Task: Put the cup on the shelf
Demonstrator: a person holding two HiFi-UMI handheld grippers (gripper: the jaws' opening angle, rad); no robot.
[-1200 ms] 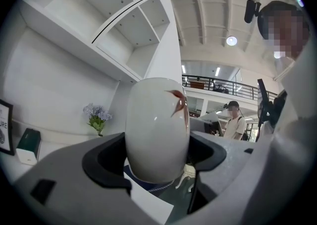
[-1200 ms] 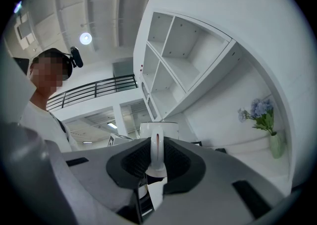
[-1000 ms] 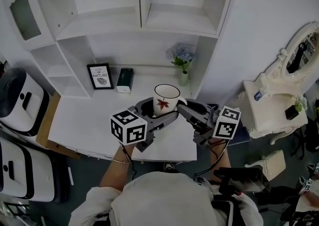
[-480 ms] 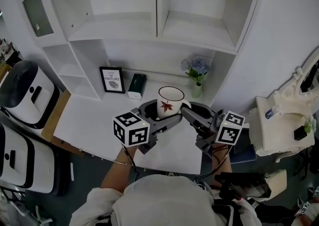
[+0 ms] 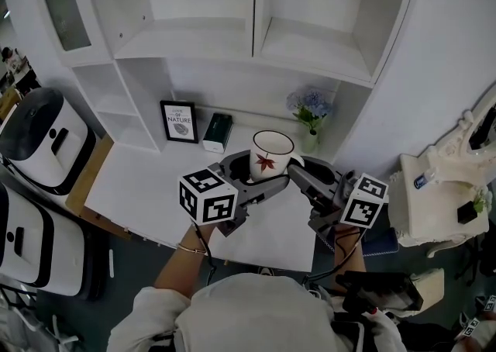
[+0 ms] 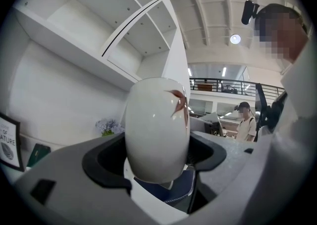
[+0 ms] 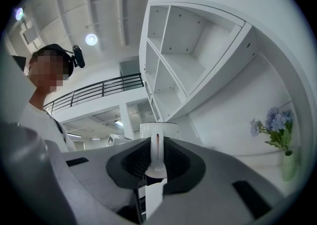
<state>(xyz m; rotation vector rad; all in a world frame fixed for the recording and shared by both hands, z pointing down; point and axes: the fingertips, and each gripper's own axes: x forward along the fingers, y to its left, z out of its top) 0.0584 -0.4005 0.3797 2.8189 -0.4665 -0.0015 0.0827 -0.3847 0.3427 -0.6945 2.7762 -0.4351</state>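
Note:
A white cup (image 5: 271, 152) with a red leaf print hangs above the white desk (image 5: 139, 180), held between both grippers. My left gripper (image 5: 254, 174) is shut on the cup's body; in the left gripper view the cup (image 6: 156, 130) fills the space between the jaws of that gripper (image 6: 156, 158). My right gripper (image 5: 297, 170) is shut on the cup's handle (image 7: 156, 153), which stands pinched upright between its jaws (image 7: 156, 163). The white shelf unit (image 5: 232, 39) rises behind the desk, its two upper compartments bare.
On the desk's back edge stand a framed picture (image 5: 179, 121), a dark green box (image 5: 218, 132) and a small vase of blue flowers (image 5: 310, 119). White appliances (image 5: 43, 137) sit at the left, a white dresser (image 5: 446, 195) at the right.
Both grippers have carried the cup slightly to the right and toward the shelves. The head view has tilted up, showing more of the upper compartments.

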